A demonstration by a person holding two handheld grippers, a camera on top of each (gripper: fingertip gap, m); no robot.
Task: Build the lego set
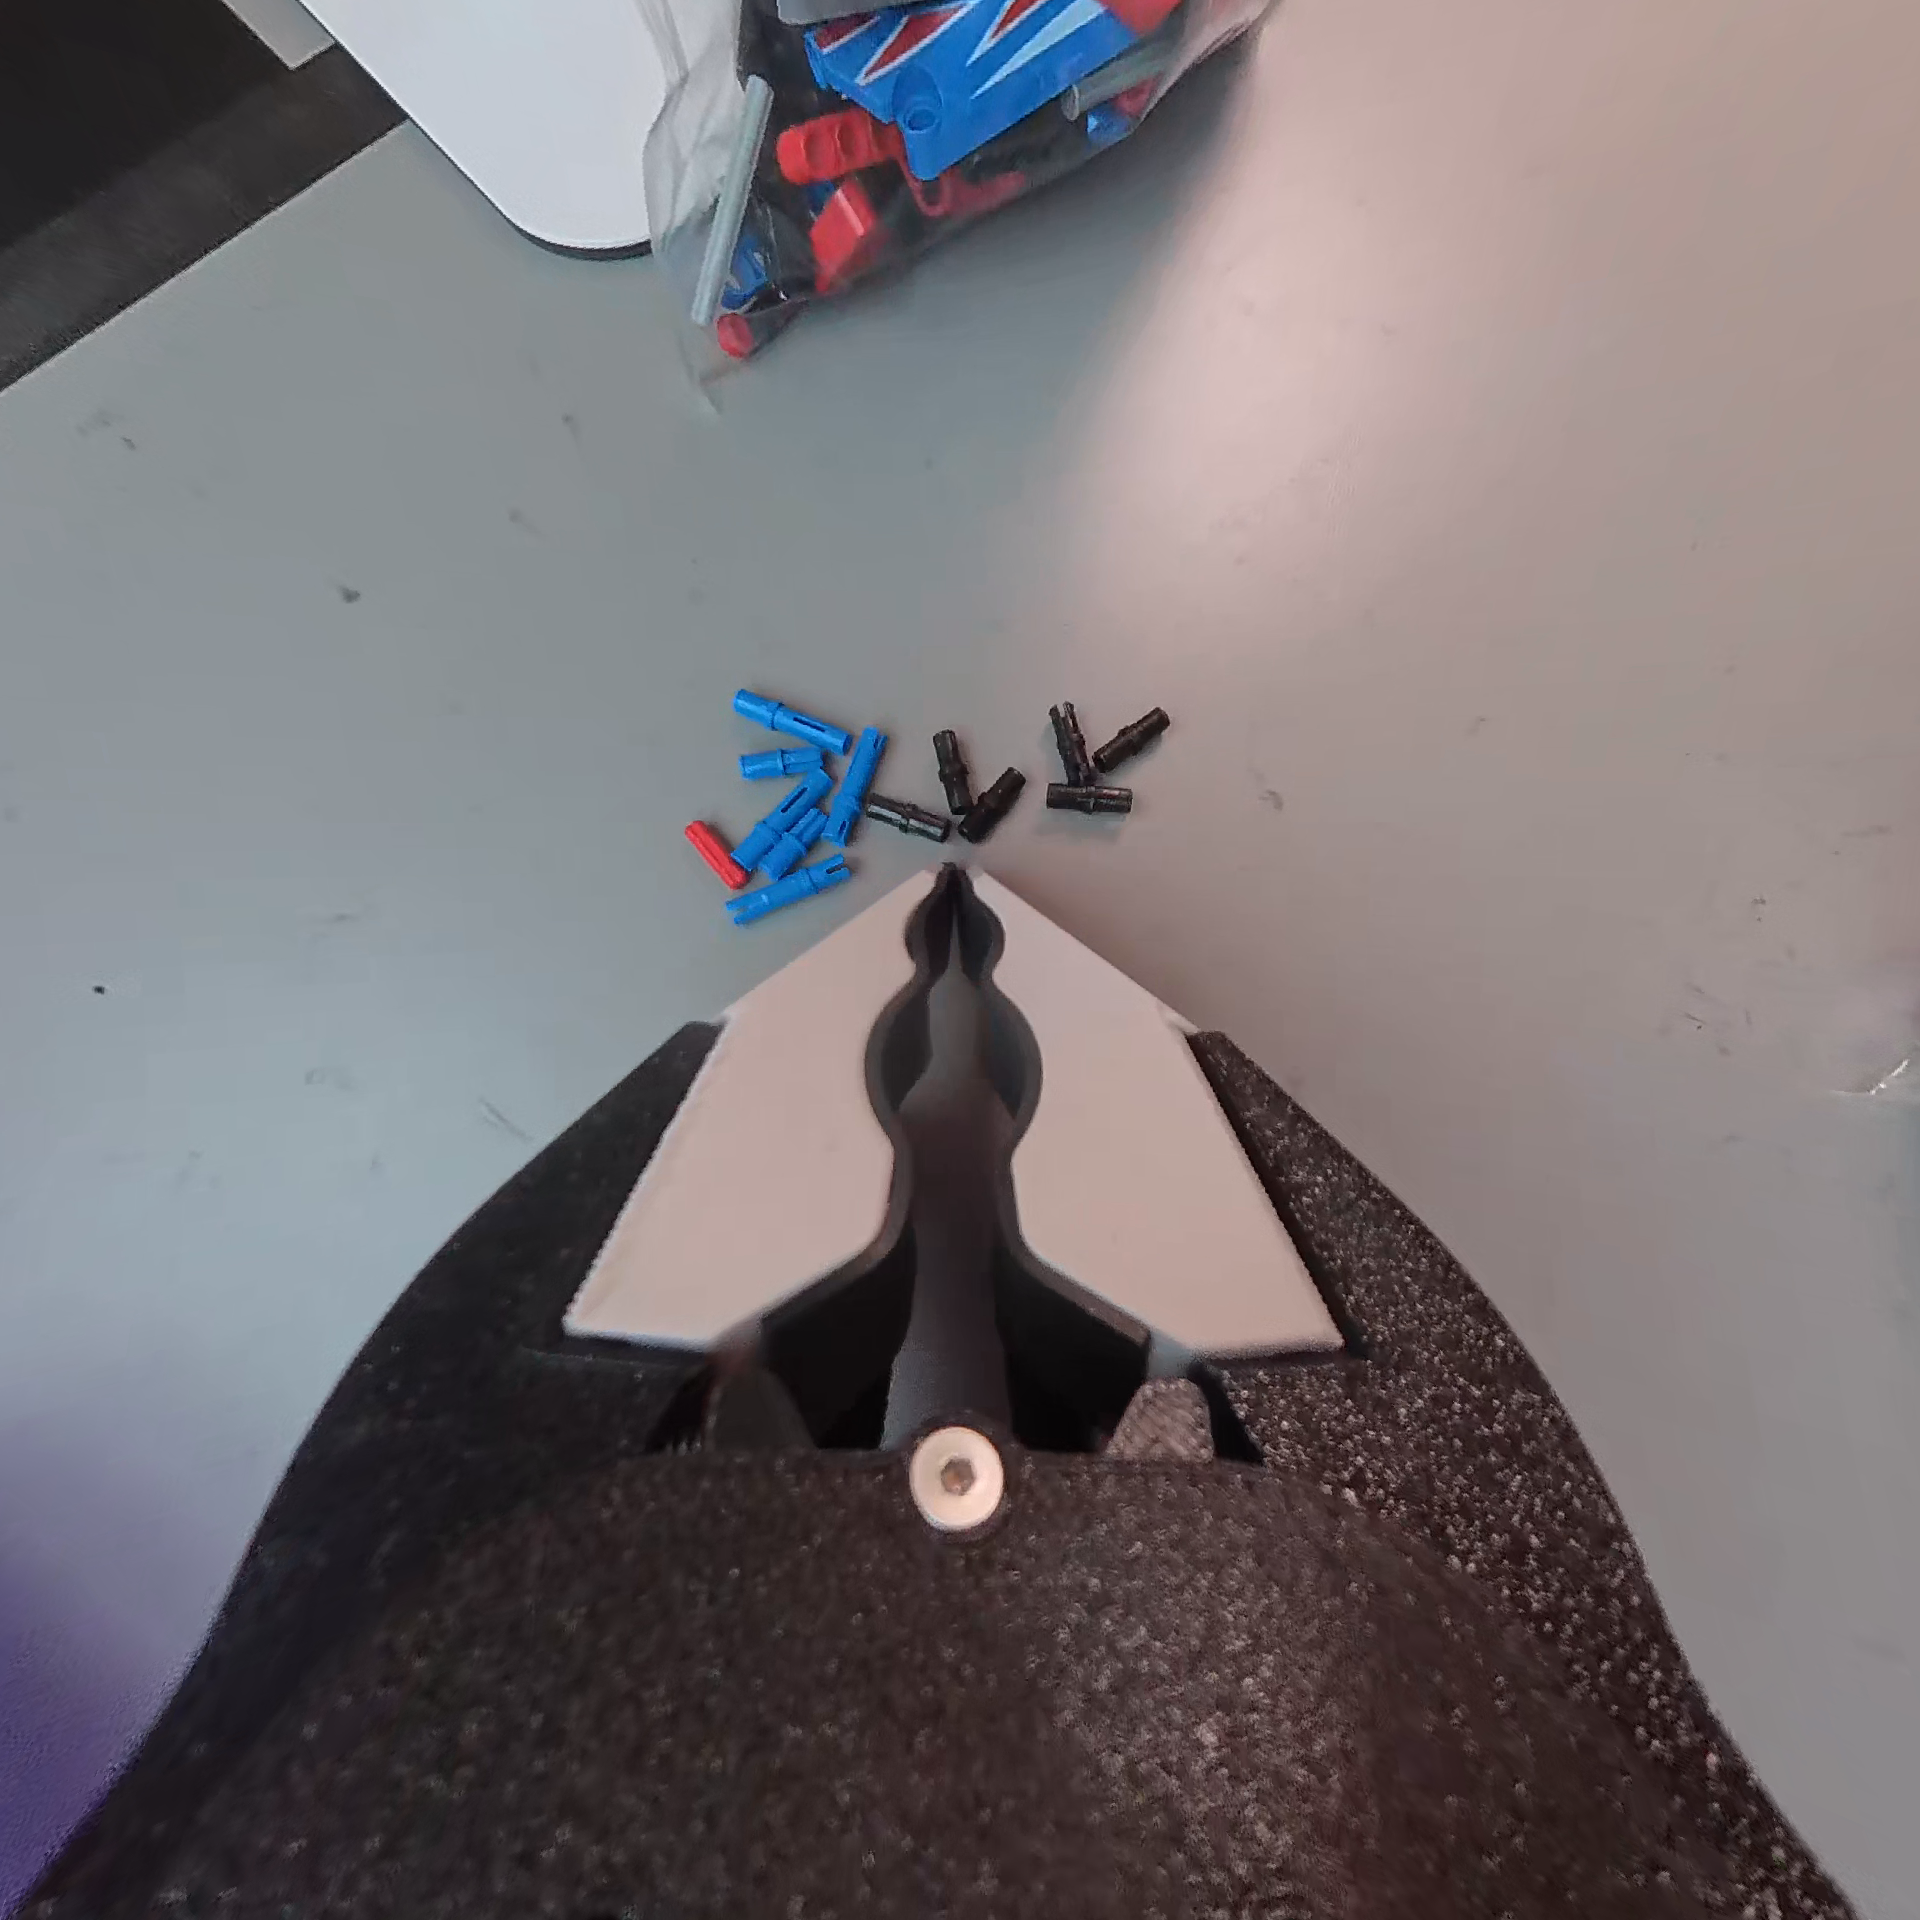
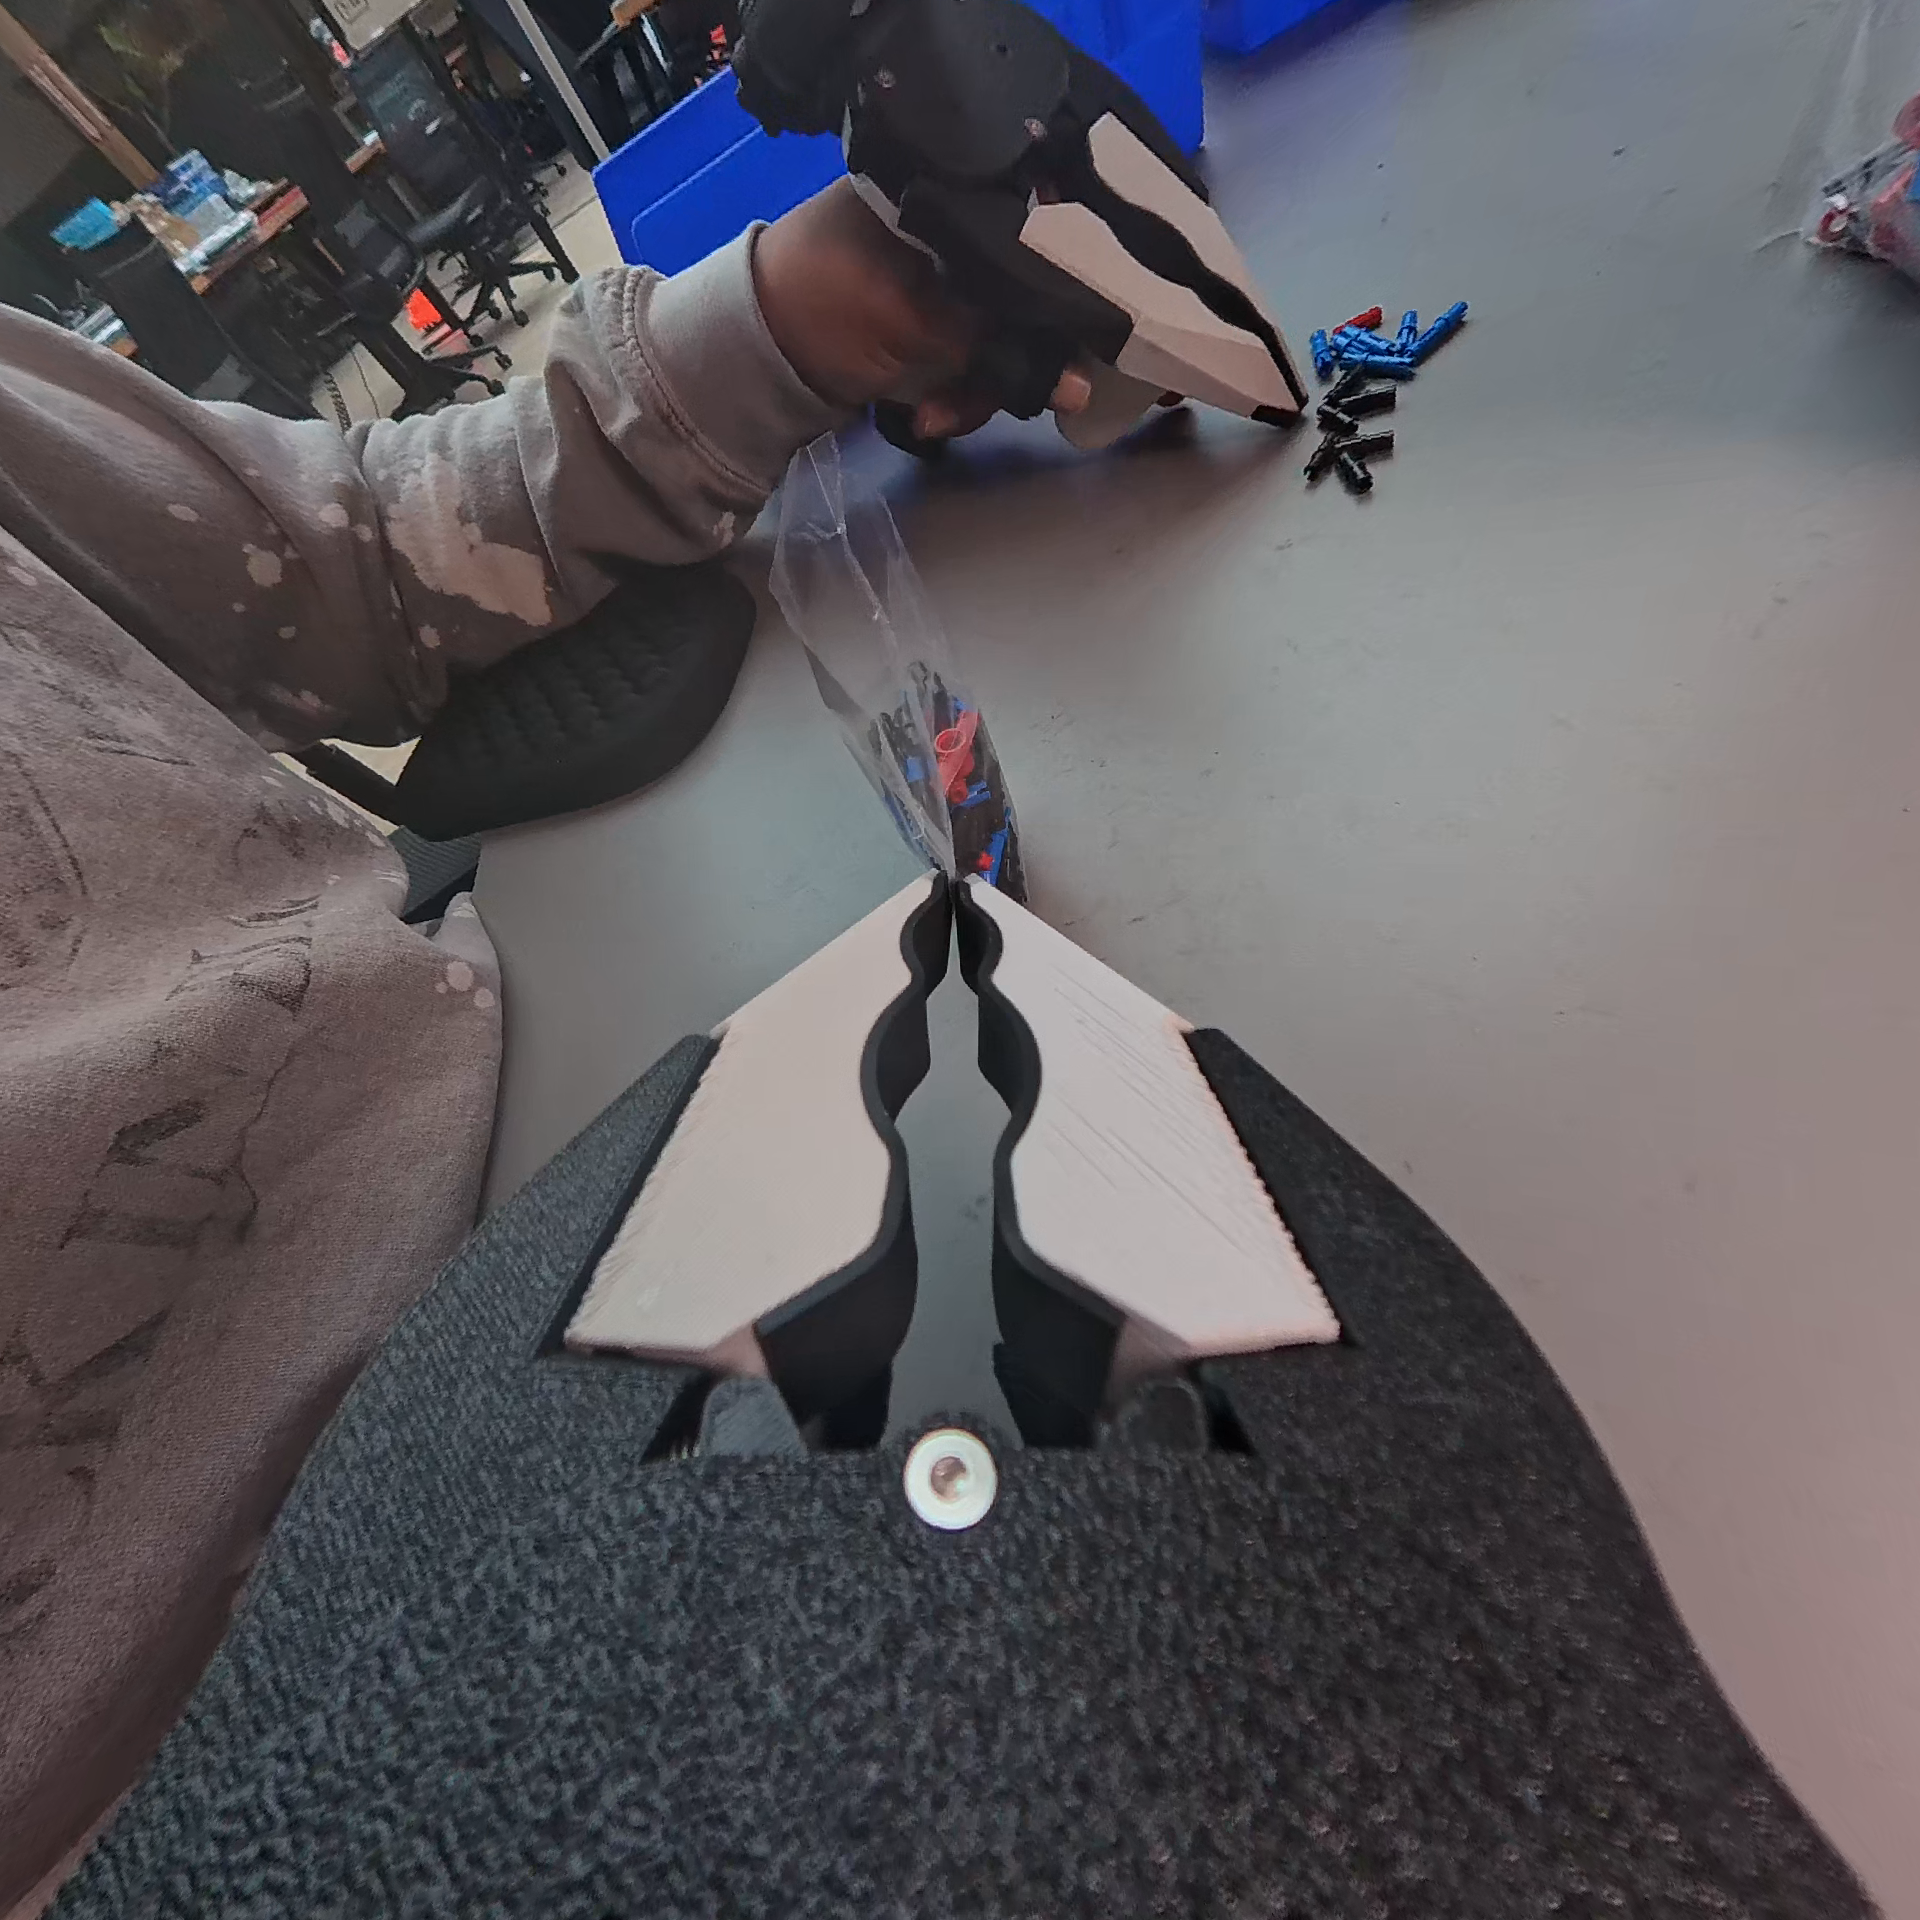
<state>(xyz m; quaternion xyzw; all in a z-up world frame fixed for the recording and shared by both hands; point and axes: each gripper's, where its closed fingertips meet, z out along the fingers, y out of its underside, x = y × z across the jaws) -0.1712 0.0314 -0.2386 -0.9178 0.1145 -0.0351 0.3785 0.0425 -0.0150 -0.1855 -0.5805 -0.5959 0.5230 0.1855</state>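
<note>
Several blue pins [image 1: 795,805], one red pin [image 1: 716,854] and several black pins [image 1: 997,784] lie loose on the grey table. My left gripper [image 1: 950,875] is shut and empty, its tip just in front of the black pins. It also shows in the right wrist view [image 2: 1280,412], tip down beside the pins [image 2: 1351,431]. My right gripper [image 2: 954,883] is shut on the corner of a small clear plastic bag [image 2: 894,665] that holds black, blue and red pieces and hangs above the table.
A larger clear bag of blue and red parts [image 1: 894,156] lies at the far side, next to a white flat object [image 1: 540,114]. It also shows at the right edge [image 2: 1875,208]. Blue bins [image 2: 707,177] stand at the back. A person's grey sleeve [image 2: 468,488] crosses the left. The right gripper is farther from the red pin [image 1: 716,854], some 25 centimeters, than the left, some 4 centimeters. The right camera catches it too, in the right wrist view [image 2: 1363,324].
</note>
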